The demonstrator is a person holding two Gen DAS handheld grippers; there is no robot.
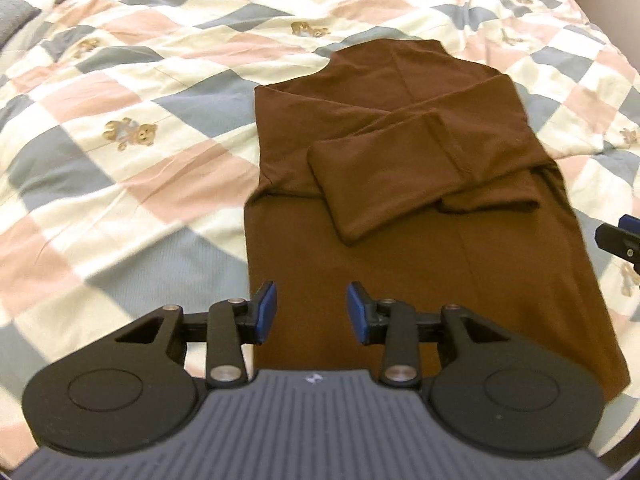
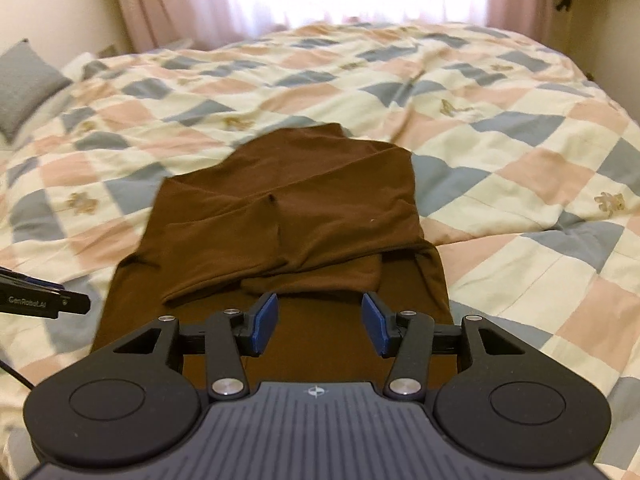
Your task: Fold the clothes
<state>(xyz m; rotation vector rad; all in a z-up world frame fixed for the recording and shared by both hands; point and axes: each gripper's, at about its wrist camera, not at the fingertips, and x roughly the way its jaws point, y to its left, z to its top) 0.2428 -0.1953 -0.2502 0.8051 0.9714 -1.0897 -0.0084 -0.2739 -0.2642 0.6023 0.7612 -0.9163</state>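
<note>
1. We see the brown top (image 1: 400, 184) lying flat on the checked quilt (image 1: 120, 92) of the bed, with its sleeves (image 1: 400, 176) folded inward across the body, one over the other.
2. Our left gripper (image 1: 311, 314) hangs above the near part of the top, jaws apart, with nothing between the blue pads (image 1: 267, 312).
3. Our right gripper (image 2: 318, 326) is also over the near part, just before the folded sleeves; its jaws stand apart and hold nothing.
4. We judge that the sleeve step is done and the top is a long narrow shape; the lengthwise fold is not yet made.
5. The next move, we think, calls for both grippers to go down to the two near corners of the hem, pinch them, and carry the hem toward the collar, keeping the edges level so the sleeves do not slip out.
</note>
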